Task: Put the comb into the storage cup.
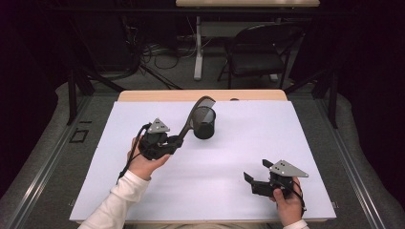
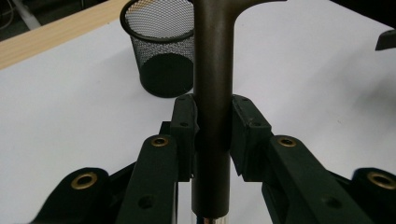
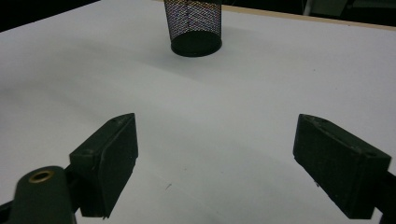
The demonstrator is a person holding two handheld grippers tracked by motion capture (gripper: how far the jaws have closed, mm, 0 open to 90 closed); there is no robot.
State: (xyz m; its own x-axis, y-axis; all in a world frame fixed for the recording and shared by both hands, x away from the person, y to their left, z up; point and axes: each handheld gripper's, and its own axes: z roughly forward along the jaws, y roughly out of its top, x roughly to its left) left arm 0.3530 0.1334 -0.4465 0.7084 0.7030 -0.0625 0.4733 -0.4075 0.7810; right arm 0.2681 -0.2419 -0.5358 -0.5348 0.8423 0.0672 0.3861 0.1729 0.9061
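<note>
The left hand-held gripper [image 1: 174, 141] is clenched on the handle of a spatula [image 1: 192, 117], its pads pressing the dark shaft from both sides, as the left gripper view shows [image 2: 212, 93]. The spatula is lifted off the worktop [image 1: 248, 138] and tilts up and away, its flat head near the rim of the mesh cup [image 1: 204, 123]. Judging from this, the pick-up is done and what is left is to lower the spatula into the cup and let go.

The cup stands upright near the far middle of the worktop. From the left gripper view it looks empty [image 2: 161, 51]: only mesh and its dark base show inside.

The right hand-held gripper [image 1: 255, 174] rests low at the near right, jaws spread wide and holding nothing, well apart from the cup [image 3: 194, 23].
</note>
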